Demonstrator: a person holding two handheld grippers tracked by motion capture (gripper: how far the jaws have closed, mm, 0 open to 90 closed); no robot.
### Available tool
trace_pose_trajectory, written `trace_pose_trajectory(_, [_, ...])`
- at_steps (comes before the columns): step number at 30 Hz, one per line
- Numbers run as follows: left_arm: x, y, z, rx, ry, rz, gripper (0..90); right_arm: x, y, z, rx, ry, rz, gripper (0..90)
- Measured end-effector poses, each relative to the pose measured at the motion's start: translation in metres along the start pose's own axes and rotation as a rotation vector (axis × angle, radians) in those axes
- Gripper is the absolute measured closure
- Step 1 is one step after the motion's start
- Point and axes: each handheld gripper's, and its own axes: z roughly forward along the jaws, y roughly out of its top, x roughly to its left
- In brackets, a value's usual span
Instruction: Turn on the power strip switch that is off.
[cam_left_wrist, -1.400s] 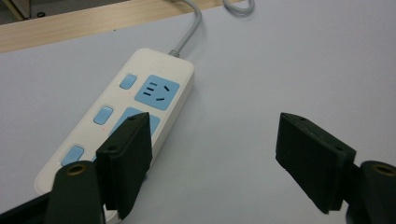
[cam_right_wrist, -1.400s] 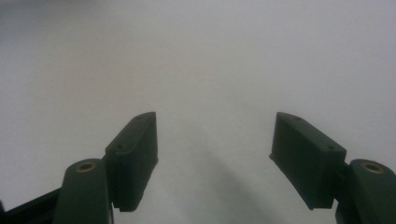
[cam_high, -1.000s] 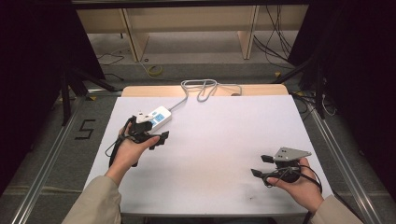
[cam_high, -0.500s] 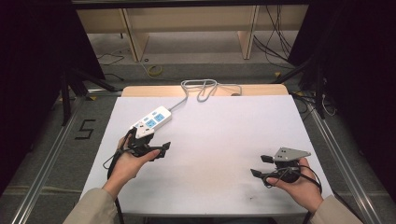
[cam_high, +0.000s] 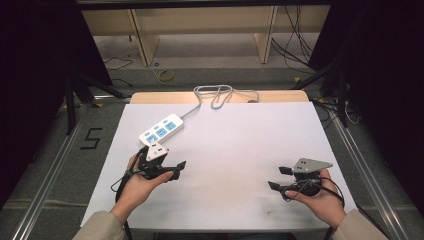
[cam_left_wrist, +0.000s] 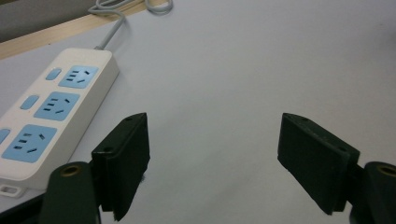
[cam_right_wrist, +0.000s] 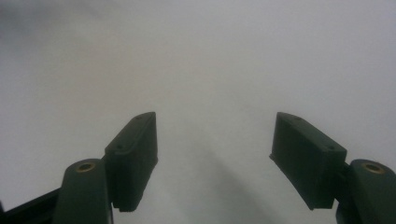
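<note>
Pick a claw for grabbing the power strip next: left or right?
Probably left. The left claw is open and just short of the power strip, which lies beside its jaws in the left gripper view. The right claw, also open, sits across the table.

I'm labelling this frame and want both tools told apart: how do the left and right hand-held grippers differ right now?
The left hand-held gripper sits close beside the power strip; the right hand-held gripper is far from it, over bare white table. The left one's jaws point toward the table's middle from the left, the right one's from the right. Both are open and hold nothing.
</note>
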Motion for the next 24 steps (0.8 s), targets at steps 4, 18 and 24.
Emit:
trace_pose_trajectory(4, [-0.005, -0.004, -0.003, 0.006, 0.004, 0.014, 24.2, 0.000, 0.000, 0.000, 0.000, 0.000, -0.002, 31.6])
trace_pose_trajectory(18, [-0.012, -0.027, -0.018, 0.022, 0.035, 0.057, 22.8, 0.001, 0.000, 0.000, -0.001, 0.003, -0.001, 31.7])
trace_pose_trajectory(24, [-0.011, -0.033, -0.019, 0.051, 0.057, 0.089, 22.8, 0.002, 0.000, 0.000, -0.002, 0.005, -0.009, 31.7])
